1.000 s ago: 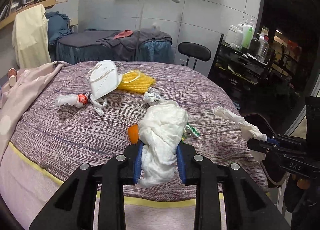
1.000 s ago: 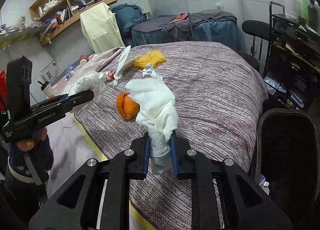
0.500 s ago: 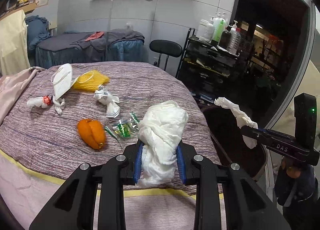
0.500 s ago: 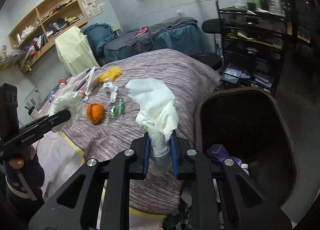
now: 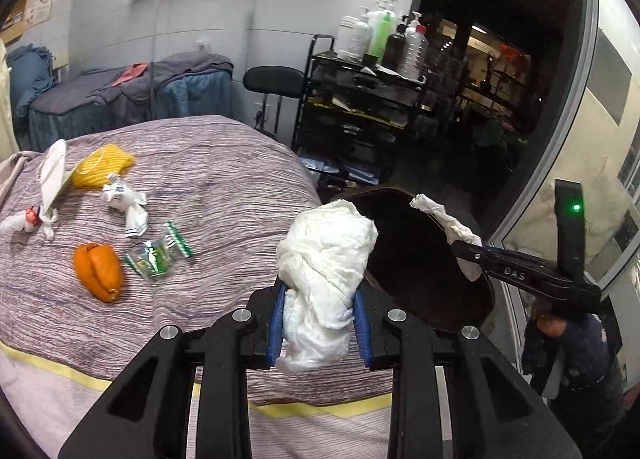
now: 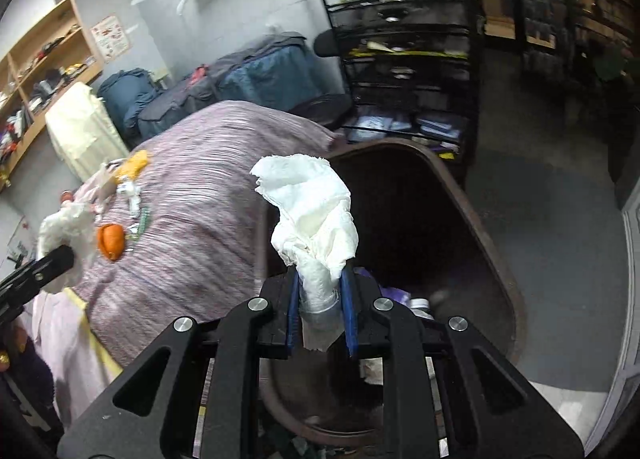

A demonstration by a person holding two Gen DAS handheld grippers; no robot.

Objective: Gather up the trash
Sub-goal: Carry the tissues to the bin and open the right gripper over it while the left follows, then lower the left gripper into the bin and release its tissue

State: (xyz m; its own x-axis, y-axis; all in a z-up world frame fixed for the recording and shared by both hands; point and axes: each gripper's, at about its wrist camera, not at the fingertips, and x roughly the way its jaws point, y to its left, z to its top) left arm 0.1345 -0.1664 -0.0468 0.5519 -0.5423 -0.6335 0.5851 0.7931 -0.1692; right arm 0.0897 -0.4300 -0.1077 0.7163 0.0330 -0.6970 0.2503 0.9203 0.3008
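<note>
My left gripper (image 5: 319, 319) is shut on a thick wad of white tissue (image 5: 326, 259), held over the purple bed's near right corner beside the dark brown trash bin (image 5: 416, 259). My right gripper (image 6: 320, 311) is shut on a second crumpled white tissue (image 6: 316, 215), held above the bin's mouth (image 6: 412, 227); the bin holds a bottle and scraps at its bottom. In the left wrist view the right gripper (image 5: 464, 245) hangs over the bin's far rim. On the bed lie an orange peel (image 5: 98, 271), green wrappers (image 5: 156, 253), a crumpled white wrapper (image 5: 126, 203), a yellow net (image 5: 102, 171) and a white mask (image 5: 54, 175).
A black wire cart (image 5: 360, 111) with bottles on top stands behind the bin, with a black stool (image 5: 274, 85) beside it. A person's dark sleeve (image 5: 576, 355) is at the right. A second covered bed (image 5: 120, 99) stands at the back wall. Grey floor (image 6: 560, 219) lies right of the bin.
Both grippers swung right from over the bed toward the bin, each keeping its tissue. The right gripper went from above the bed's edge to above the bin's mouth.
</note>
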